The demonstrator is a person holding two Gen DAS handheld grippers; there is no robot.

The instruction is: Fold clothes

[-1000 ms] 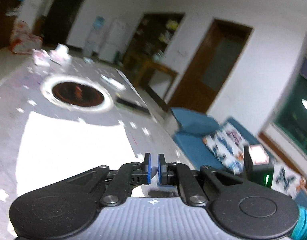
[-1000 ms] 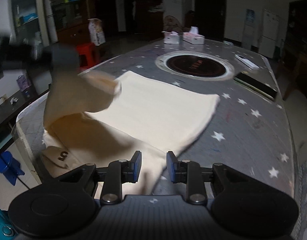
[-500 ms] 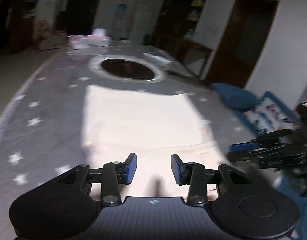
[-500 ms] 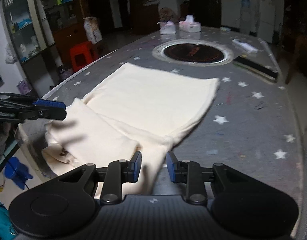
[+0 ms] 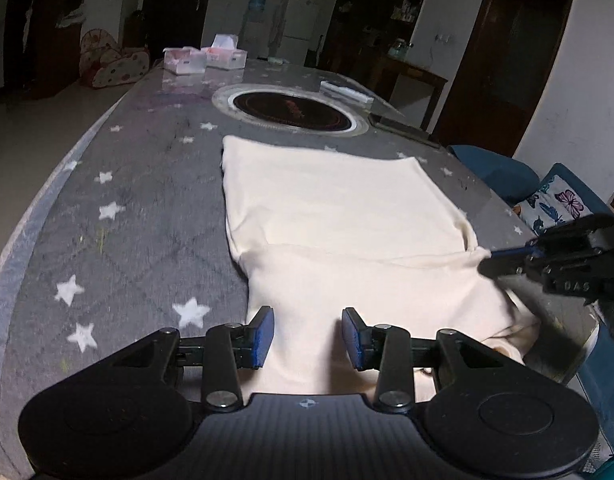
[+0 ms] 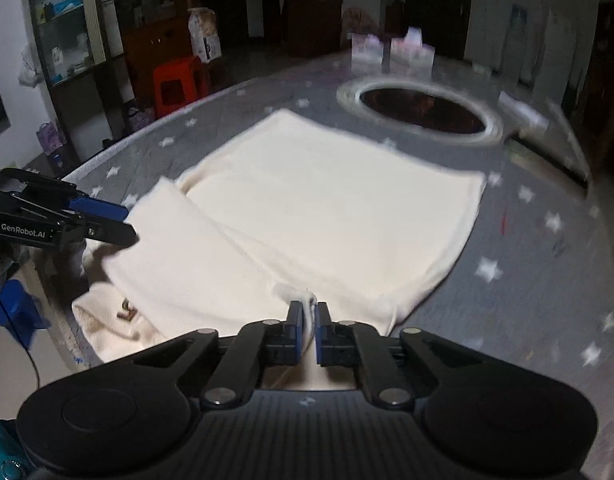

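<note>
A long grey table with a white star pattern point(image 5: 119, 240) is seen in both views, and places are given from the round dark hotplate ringed in pale stone point(image 5: 289, 110) set into it. On the near side of that hotplate a cream-coloured knitted garment point(image 5: 339, 216) is spread flat, its near part folded over in a second layer; its near end is cut off behind the gripper bodies, and in the right wrist view a bunched part with a small brown mark hangs off the table edge. That mark is not made out clearly, and the right wrist view is blurred towards the hotplate.

Beyond the hotplate two pinkish tissue boxes point(image 5: 205, 58) are shown sharply only in the left wrist view. A red plastic stool point(image 6: 179, 82) off the table's side is shown only in the right wrist view.

The left gripper point(image 5: 307, 338) is held wide apart above the near fold of the garment, nothing being gripped between its blue pads point(image 5: 263, 334). The right gripper point(image 6: 305, 330) is closed narrowly on a pinched corner of the garment at its near edge, the cloth being seen between the pads.
</note>
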